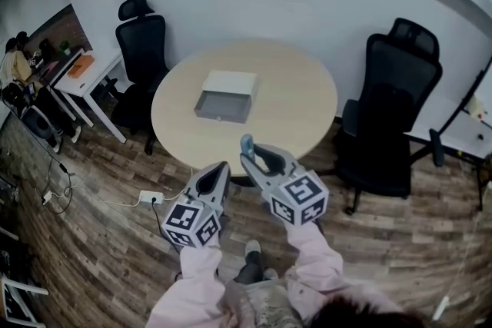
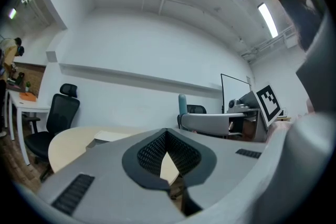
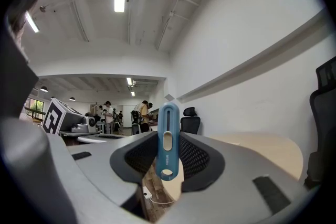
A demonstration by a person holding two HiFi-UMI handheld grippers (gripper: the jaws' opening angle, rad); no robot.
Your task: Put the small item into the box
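Two grippers: left gripper [image 1: 221,167] and right gripper [image 1: 247,157] are held side by side in pink sleeves [image 1: 319,261], both pointing level toward the table [image 1: 296,100], over the floor [image 1: 100,242] just short of its near edge
Left gripper state: jaws clenched tip to tip [image 2: 167,134], with nothing held; a sliver of the table shows through the gap behind the tips
Right gripper state: clamped [image 3: 168,152] on the small item [image 3: 168,140]
Small item: blue and slim, with a long slot, a pale button and a round hole at its lower end; it stands upright between the right gripper's black pads [image 3: 197,157], its top poking past the jaw tips; well apart from the box [image 1: 223,113]
Box: grey, open, its pale lid [image 1: 231,81] lying against the far side; it sits near the middle of the round beige table
Chairs: one black office chair [image 1: 142,42] at the table's far left, another [image 1: 396,100] at its right
Floor: wood planks, with a white power strip [image 1: 148,198] and its cable near the table's foot
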